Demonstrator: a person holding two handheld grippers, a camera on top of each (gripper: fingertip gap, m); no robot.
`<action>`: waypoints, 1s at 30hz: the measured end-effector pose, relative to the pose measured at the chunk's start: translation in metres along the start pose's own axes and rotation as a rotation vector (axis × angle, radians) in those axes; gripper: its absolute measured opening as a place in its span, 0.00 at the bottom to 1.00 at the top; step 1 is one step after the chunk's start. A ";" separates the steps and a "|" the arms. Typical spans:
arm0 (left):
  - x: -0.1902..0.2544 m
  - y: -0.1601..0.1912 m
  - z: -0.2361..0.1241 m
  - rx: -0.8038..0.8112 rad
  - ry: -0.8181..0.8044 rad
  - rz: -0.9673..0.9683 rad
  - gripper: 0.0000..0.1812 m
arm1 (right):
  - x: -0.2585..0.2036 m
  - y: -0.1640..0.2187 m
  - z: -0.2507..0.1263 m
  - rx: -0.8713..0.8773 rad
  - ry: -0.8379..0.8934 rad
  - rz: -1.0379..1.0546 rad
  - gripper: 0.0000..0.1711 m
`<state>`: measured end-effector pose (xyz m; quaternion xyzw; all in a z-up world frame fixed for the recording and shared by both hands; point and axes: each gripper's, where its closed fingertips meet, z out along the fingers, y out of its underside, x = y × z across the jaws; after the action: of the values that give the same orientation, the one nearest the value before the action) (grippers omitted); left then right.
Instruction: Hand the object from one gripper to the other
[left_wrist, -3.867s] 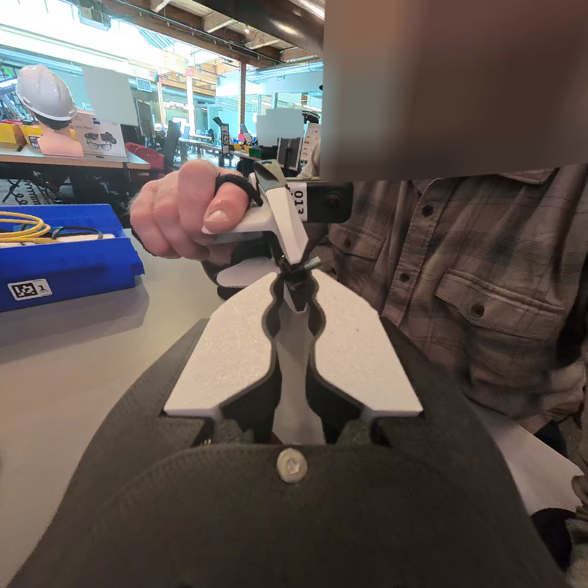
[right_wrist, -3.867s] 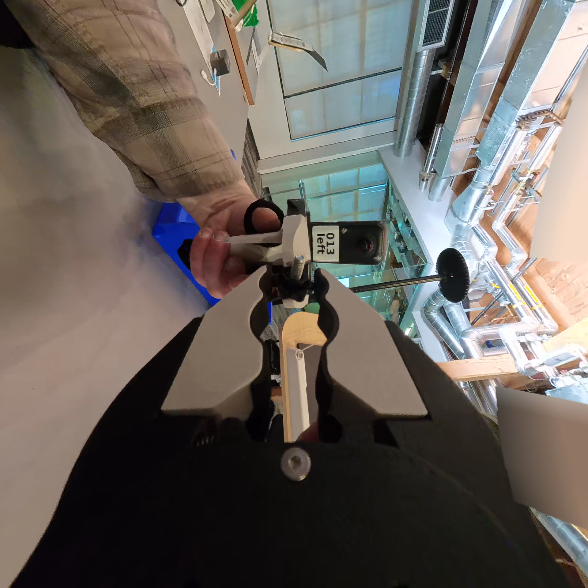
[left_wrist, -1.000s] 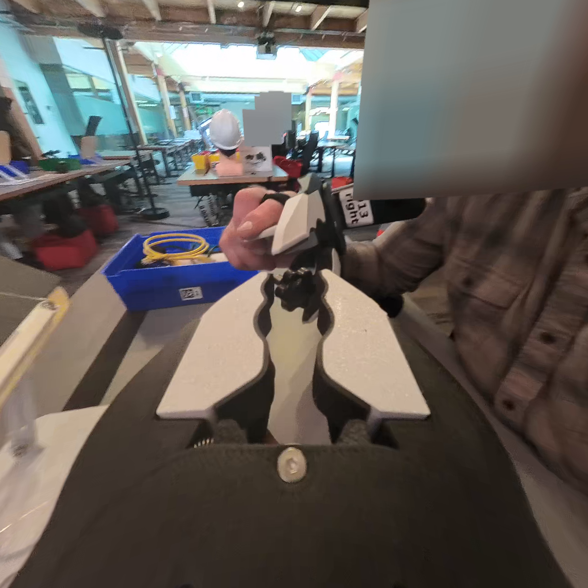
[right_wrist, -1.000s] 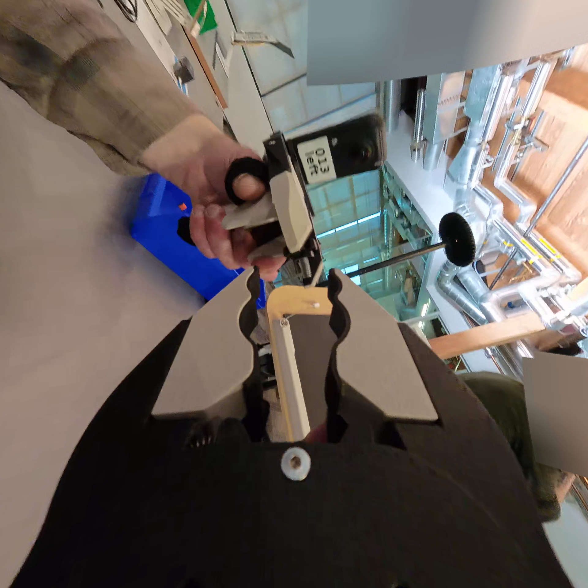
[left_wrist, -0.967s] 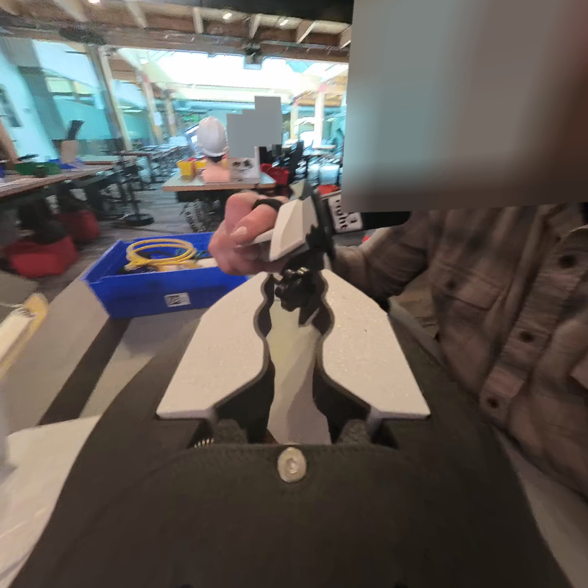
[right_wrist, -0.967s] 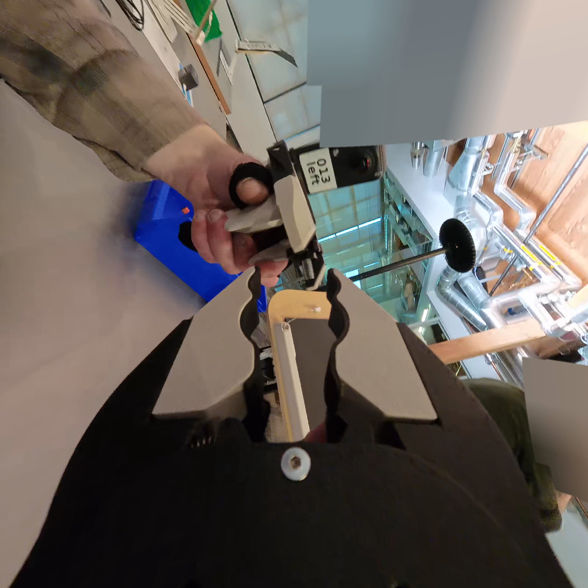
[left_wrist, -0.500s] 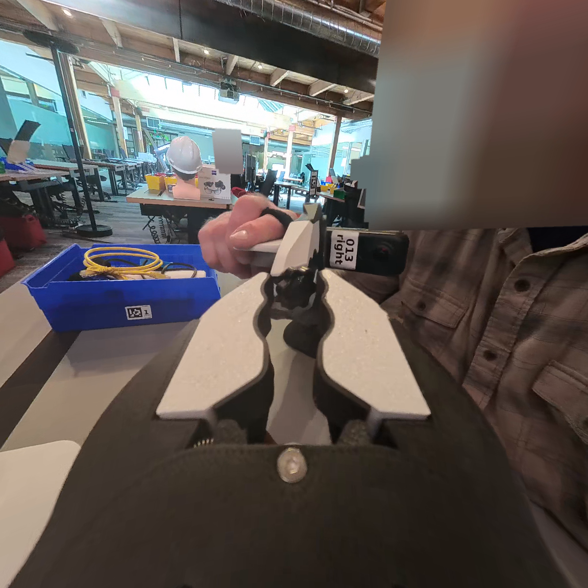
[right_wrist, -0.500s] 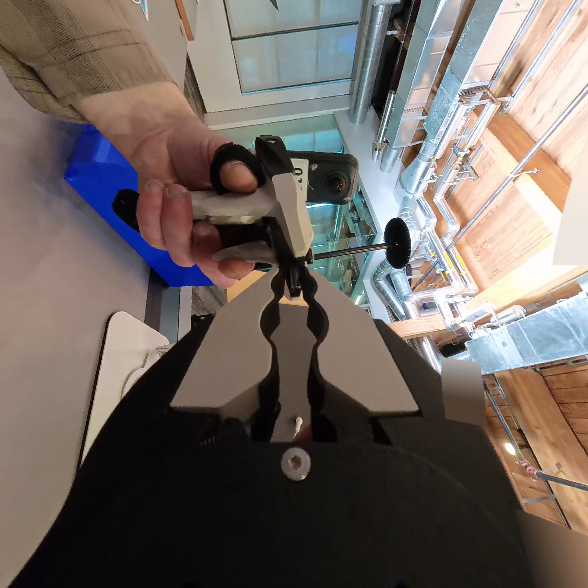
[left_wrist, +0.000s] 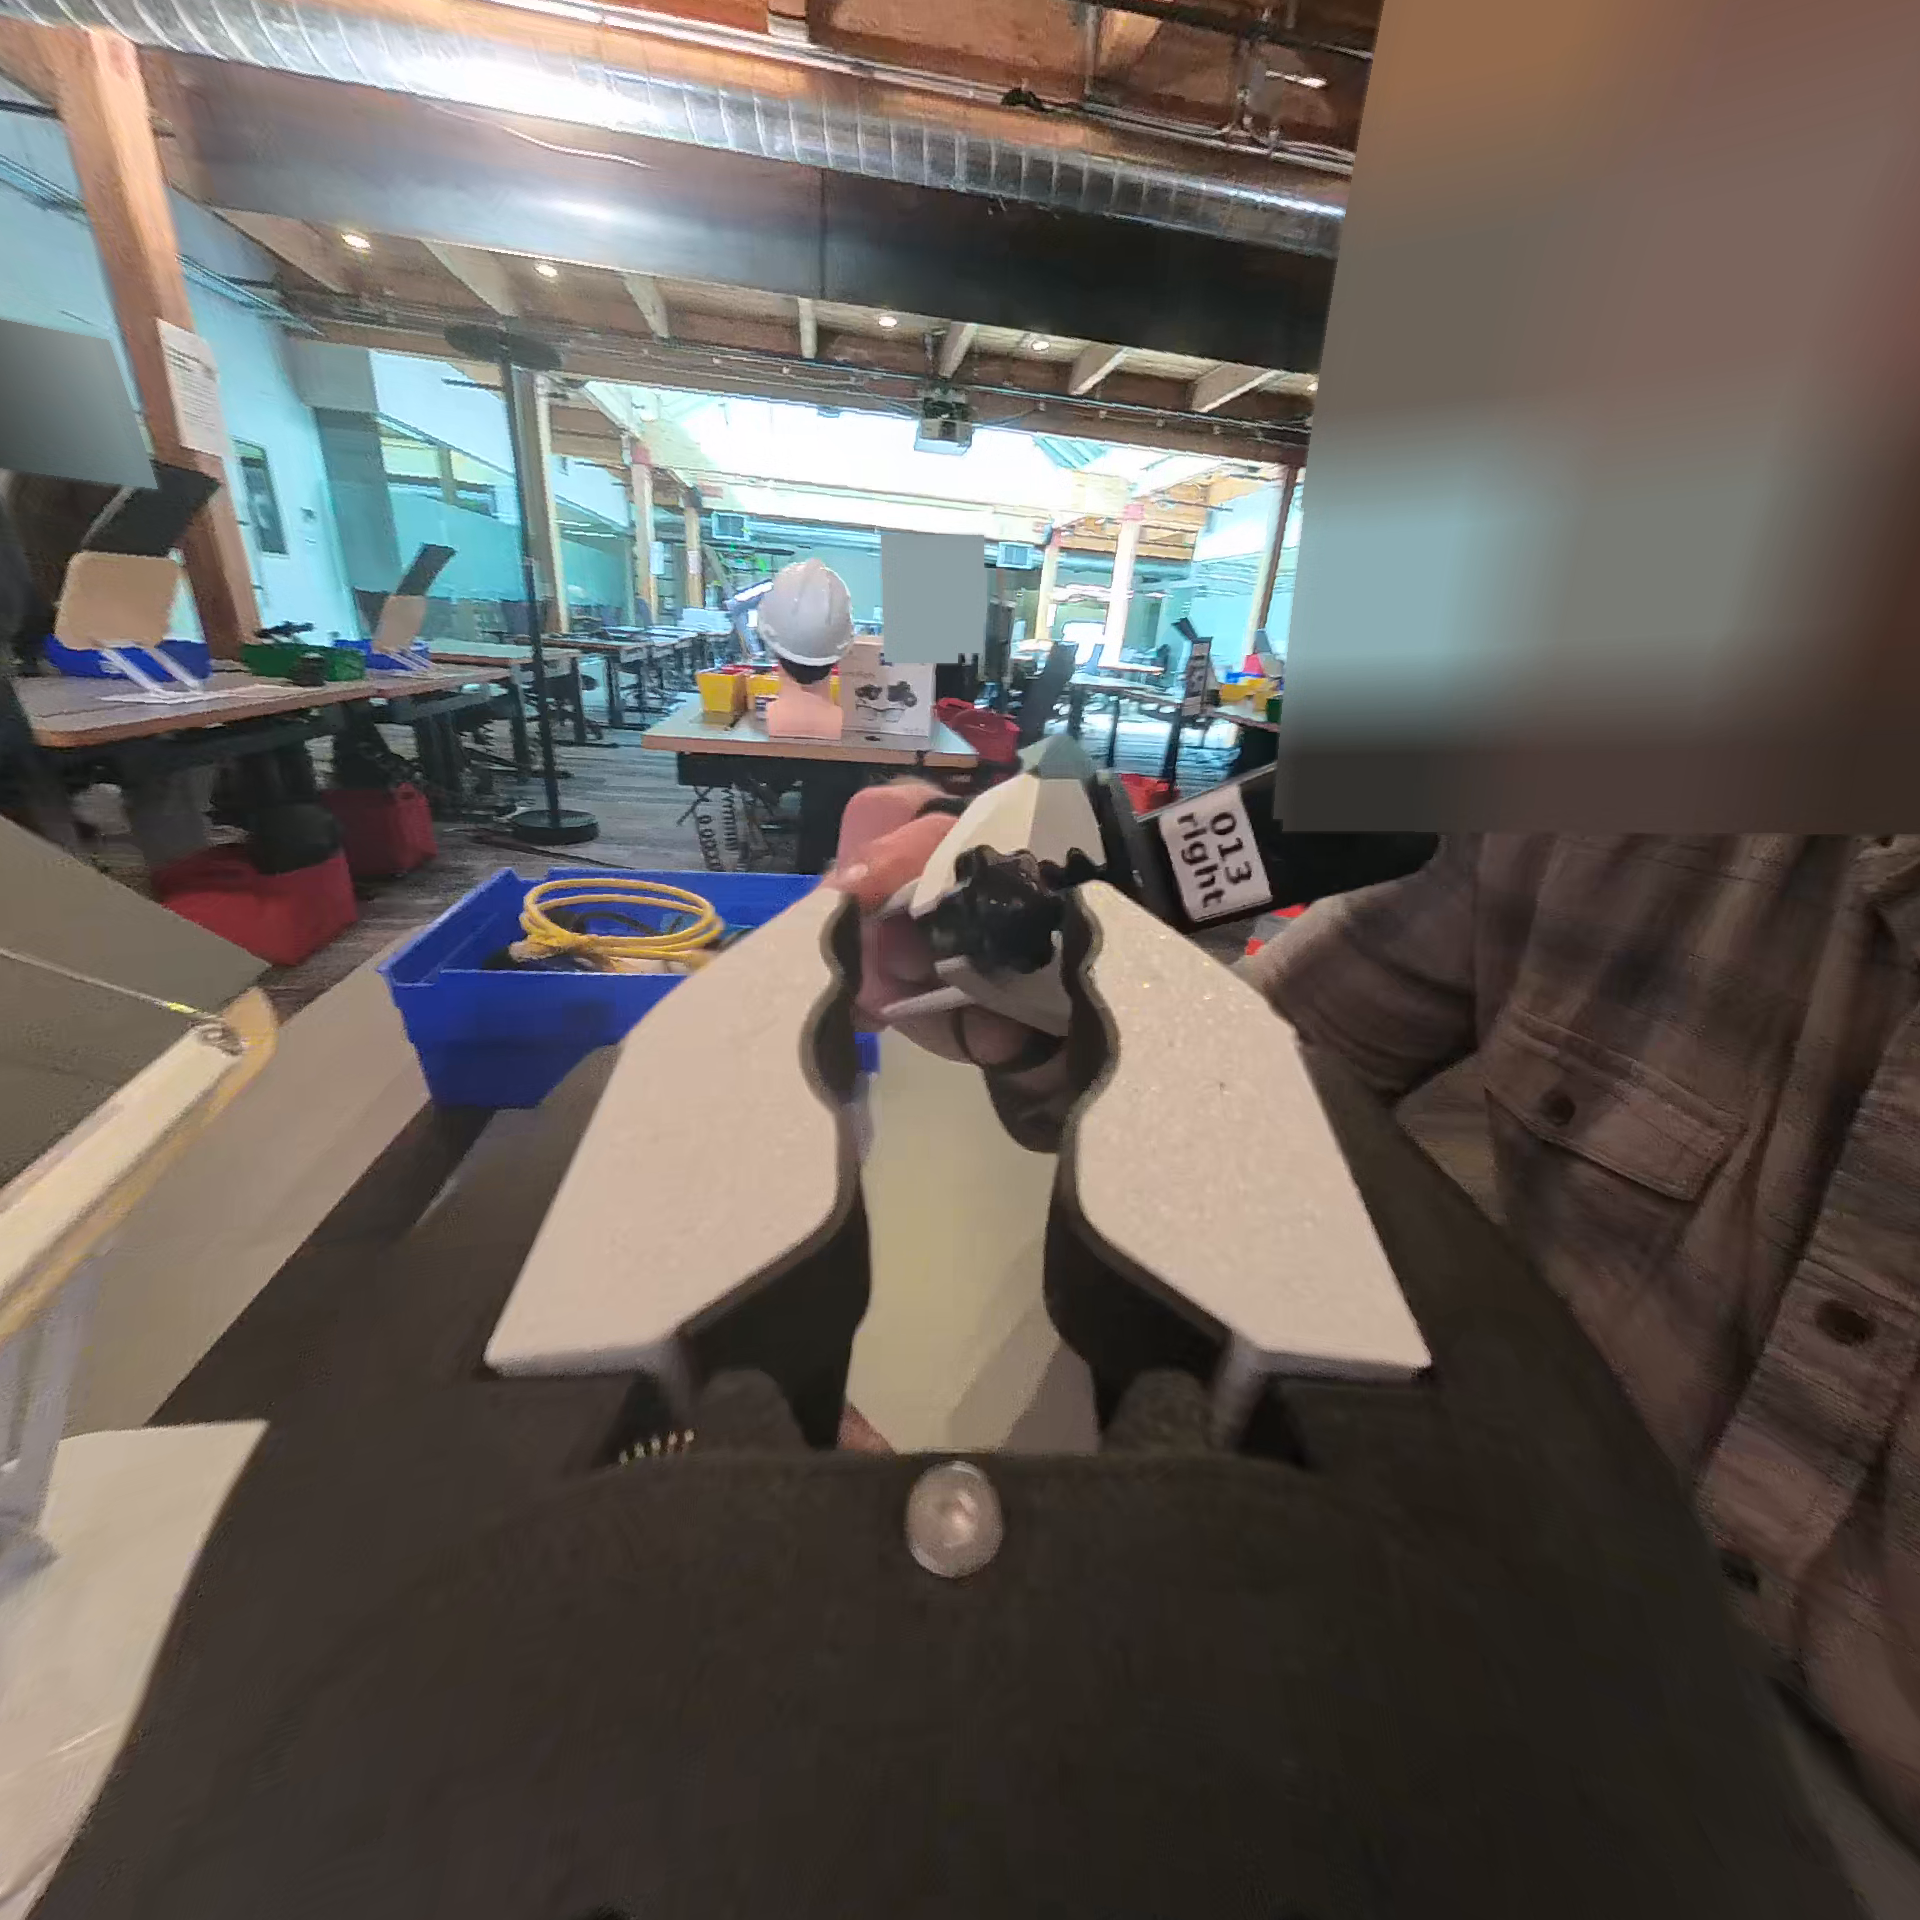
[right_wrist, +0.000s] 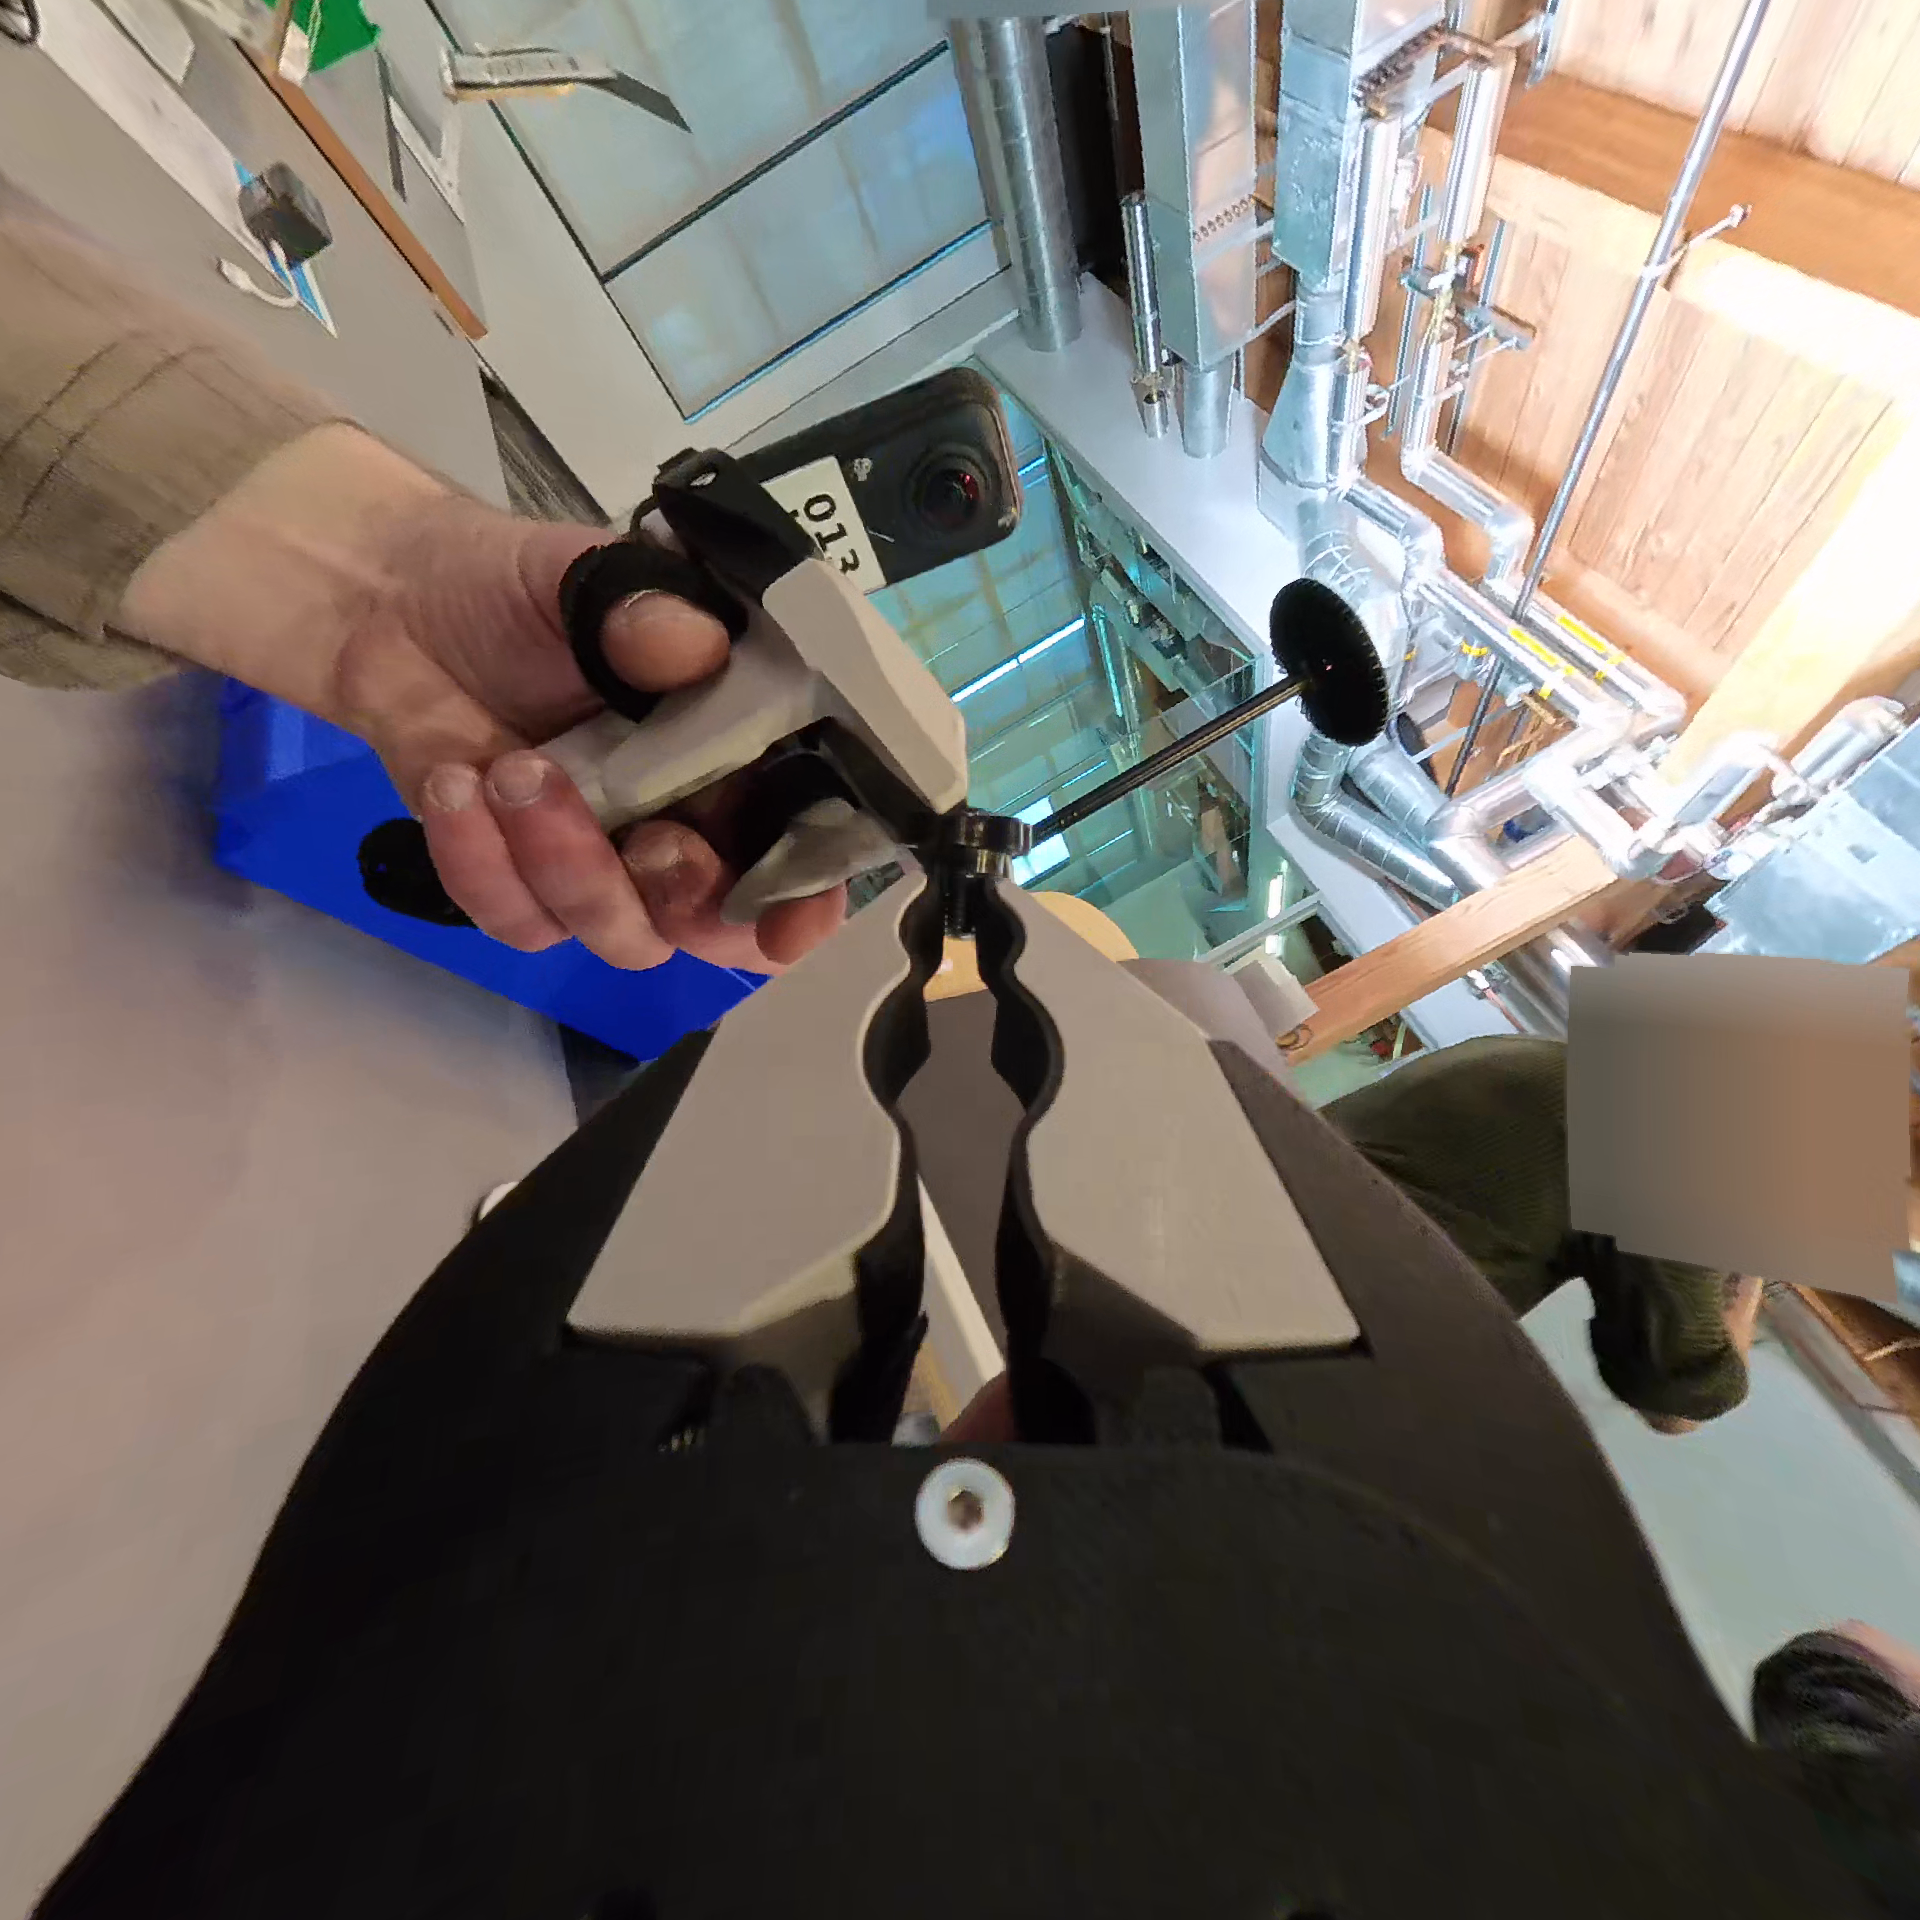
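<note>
The object is a small black star knob (left_wrist: 992, 914) with a threaded stud. In the right wrist view my right gripper (right_wrist: 961, 899) is shut on the stud, and the knob head (right_wrist: 977, 831) sticks out past its tips. My left gripper (left_wrist: 956, 909) has its jaws spread wider than the knob, which sits between its tips. The right gripper's white fingers (left_wrist: 1023, 821) show just beyond the knob. In the right wrist view, the left gripper's fingers (right_wrist: 883, 707) sit at the knob head, held by a hand (right_wrist: 436, 665).
A blue bin (left_wrist: 499, 1018) with a yellow cable coil stands on the grey table (right_wrist: 208, 1143) behind the grippers. A white sheet (left_wrist: 104, 1507) lies at the near left. The person's plaid shirt (left_wrist: 1610, 1143) fills the right side. My two grippers' fingertips are within a few centimetres of each other.
The right gripper closed on the knob's stud. The left gripper, shut on the knob before, has since spread its jaws. Both grippers have tilted upward.
</note>
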<state>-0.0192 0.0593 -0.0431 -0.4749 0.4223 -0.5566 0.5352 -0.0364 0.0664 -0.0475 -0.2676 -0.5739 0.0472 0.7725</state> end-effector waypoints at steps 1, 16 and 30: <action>-0.003 0.000 0.000 -0.006 -0.025 0.015 0.22 | 0.001 0.001 0.000 0.004 -0.005 0.033 0.01; -0.028 -0.004 -0.001 -0.303 -0.574 1.166 0.28 | 0.006 0.014 0.002 0.273 -0.388 1.404 0.01; -0.028 0.014 0.007 -0.393 -0.571 1.363 0.19 | -0.010 0.003 -0.002 0.326 -0.571 1.538 0.01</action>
<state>-0.0107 0.0861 -0.0575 -0.3212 0.5585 0.1266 0.7542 -0.0370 0.0646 -0.0581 -0.4476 -0.3907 0.7096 0.3788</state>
